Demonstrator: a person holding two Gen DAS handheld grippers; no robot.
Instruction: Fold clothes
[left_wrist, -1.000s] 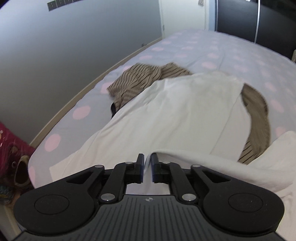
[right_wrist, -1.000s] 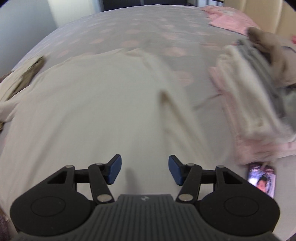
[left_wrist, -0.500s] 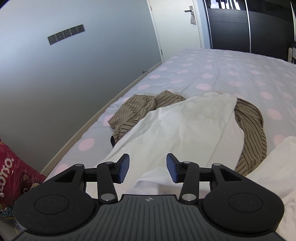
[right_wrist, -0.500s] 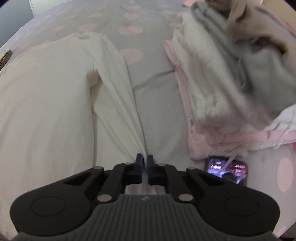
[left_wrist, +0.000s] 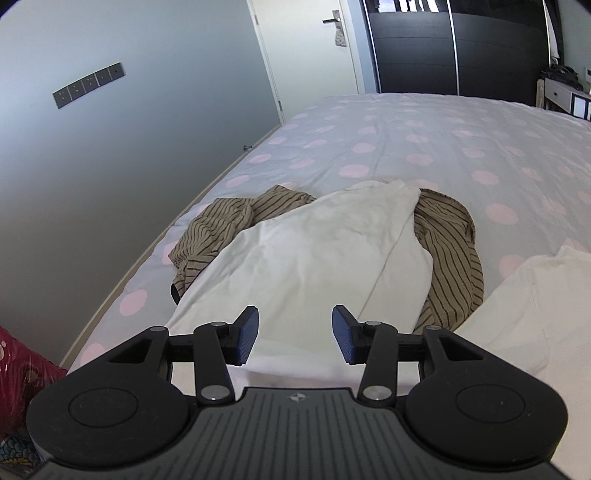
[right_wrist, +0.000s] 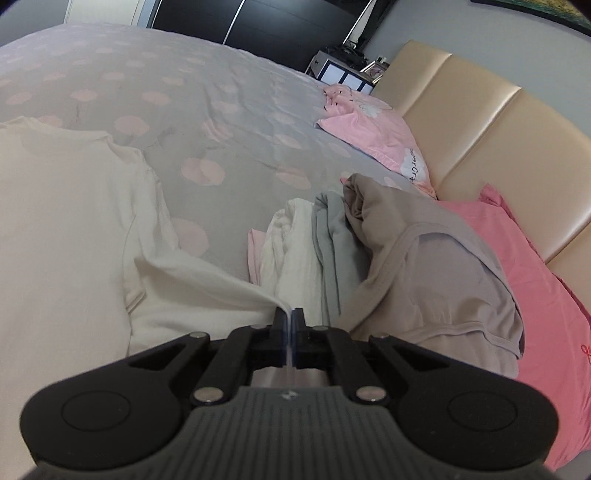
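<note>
A white long-sleeved shirt (left_wrist: 314, 258) lies spread on the spotted bed. One folded part of it covers a brown striped garment (left_wrist: 450, 243). My left gripper (left_wrist: 294, 339) hovers open above the white cloth with nothing between its fingers. In the right wrist view the same white shirt (right_wrist: 66, 221) fills the left side. My right gripper (right_wrist: 288, 321) is shut on the end of its sleeve (right_wrist: 207, 280), and the sleeve is lifted and pulled taut toward the jaws.
A pile of folded clothes (right_wrist: 369, 258), white, grey and beige, sits right of the sleeve. Pink pillows (right_wrist: 373, 136) lie against the beige headboard (right_wrist: 480, 122). The left bed edge (left_wrist: 147, 258) runs along a grey wall. A red bag (left_wrist: 18, 369) stands at lower left.
The left gripper let go of the white cloth, opened and rose. The right gripper, open a second ago, shut on the sleeve end and lifted it, swinging toward the headboard.
</note>
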